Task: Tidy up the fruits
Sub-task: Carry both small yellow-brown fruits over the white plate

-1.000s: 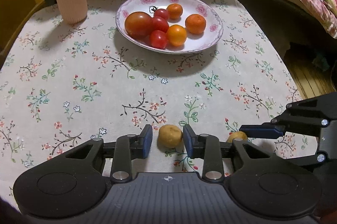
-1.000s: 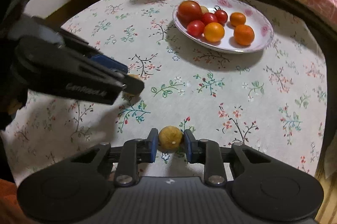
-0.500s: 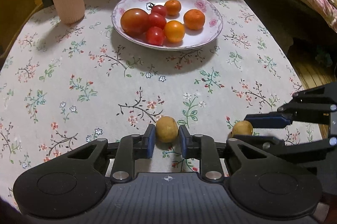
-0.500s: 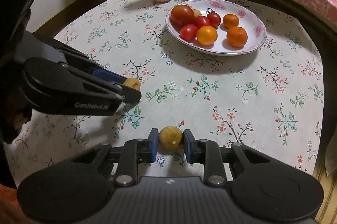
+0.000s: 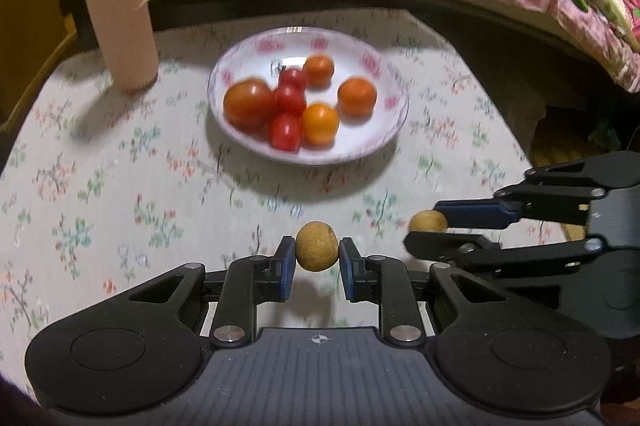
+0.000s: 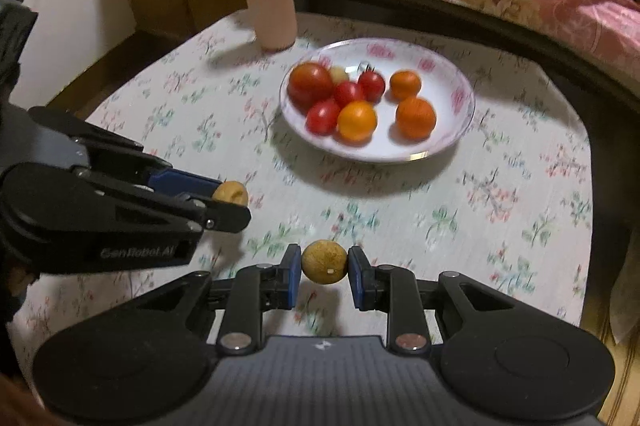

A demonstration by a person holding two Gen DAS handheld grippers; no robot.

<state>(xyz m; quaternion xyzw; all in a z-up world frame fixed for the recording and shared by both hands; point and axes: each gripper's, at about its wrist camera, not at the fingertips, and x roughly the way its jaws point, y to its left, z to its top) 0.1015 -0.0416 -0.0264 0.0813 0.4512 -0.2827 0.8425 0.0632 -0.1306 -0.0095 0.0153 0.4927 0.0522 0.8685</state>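
Both claws were loaded: the left claw (image 5: 317, 260) pinched one small tan round fruit (image 5: 316, 246) between its blue pads, and the right claw (image 6: 324, 272) clamped a second tan fruit (image 6: 324, 262) the same way, both lifted just above the floral worktop (image 5: 120, 185). Ahead lay an open stretch of cloth up to the plate (image 6: 452, 141) of tomatoes and oranges. A pink cylinder (image 5: 116, 9) stood near the worktop's far edge, left of the plate.
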